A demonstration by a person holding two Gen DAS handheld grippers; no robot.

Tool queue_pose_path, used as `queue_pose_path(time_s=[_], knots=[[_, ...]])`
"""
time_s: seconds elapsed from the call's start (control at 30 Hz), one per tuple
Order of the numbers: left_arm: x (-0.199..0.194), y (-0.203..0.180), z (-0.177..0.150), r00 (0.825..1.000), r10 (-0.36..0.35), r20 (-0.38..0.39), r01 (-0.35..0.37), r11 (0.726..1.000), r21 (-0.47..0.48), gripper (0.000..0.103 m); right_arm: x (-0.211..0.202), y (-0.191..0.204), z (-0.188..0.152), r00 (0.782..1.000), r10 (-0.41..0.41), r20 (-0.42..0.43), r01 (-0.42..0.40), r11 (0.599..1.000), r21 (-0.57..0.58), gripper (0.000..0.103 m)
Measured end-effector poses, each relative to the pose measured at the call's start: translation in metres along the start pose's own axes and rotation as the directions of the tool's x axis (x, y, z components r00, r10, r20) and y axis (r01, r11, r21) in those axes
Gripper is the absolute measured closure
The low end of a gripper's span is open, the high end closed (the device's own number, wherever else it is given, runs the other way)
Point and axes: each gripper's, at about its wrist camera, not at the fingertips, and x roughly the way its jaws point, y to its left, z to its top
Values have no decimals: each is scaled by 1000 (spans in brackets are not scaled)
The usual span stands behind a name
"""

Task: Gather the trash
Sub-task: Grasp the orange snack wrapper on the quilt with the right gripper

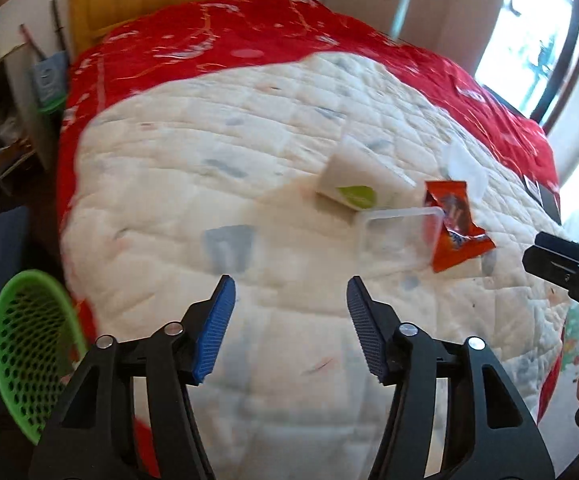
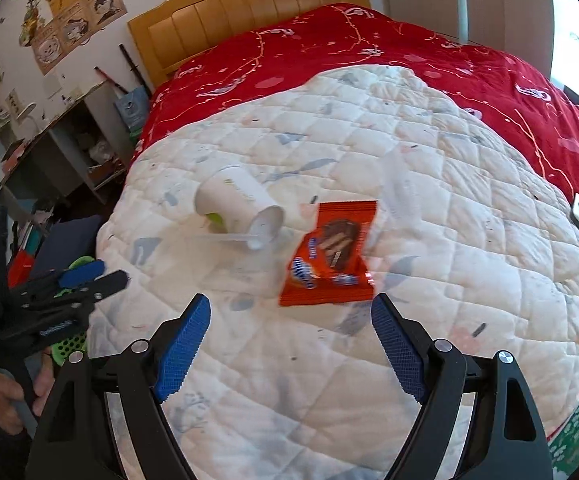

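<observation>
Green perforated plastic basket (image 1: 25, 344): far left on the floor beside the bed, at your left.
Your left gripper (image 1: 290, 294): fingers released, nothing between them, over the white quilted bed cover (image 1: 177, 184).
White paper cup with green patch (image 2: 231, 202): lying on its side on the quilt, mouth toward you.
Clear plastic container (image 1: 397, 236): just beside the cup, touching the wrapper's edge.
Orange snack wrapper (image 2: 331, 254): flat on the quilt, right of the cup, just ahead of your right fingers.
Your right gripper (image 2: 290, 310): fingers spread wide, empty, wrapper just beyond the tips.
Red patterned blanket (image 2: 369, 40): behind the quilt, up to the wooden headboard (image 2: 245, 8).
</observation>
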Motion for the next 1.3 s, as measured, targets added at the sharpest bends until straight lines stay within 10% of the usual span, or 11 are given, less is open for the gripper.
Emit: queue_pose_path(time_s=[0.43, 0.63, 1.3], knots=[[55, -32, 19, 995, -94, -45, 96, 994, 43, 65, 7, -33, 10, 999, -35, -2, 35, 999, 33, 23], [59, -37, 19, 993, -114, -30, 115, 992, 49, 99, 16, -36, 13, 999, -44, -12, 44, 999, 32, 23], [-10, 20, 8, 997, -26, 75, 25, 1000, 6, 99, 97, -10, 28, 985, -116, -127, 109, 992, -64, 30]])
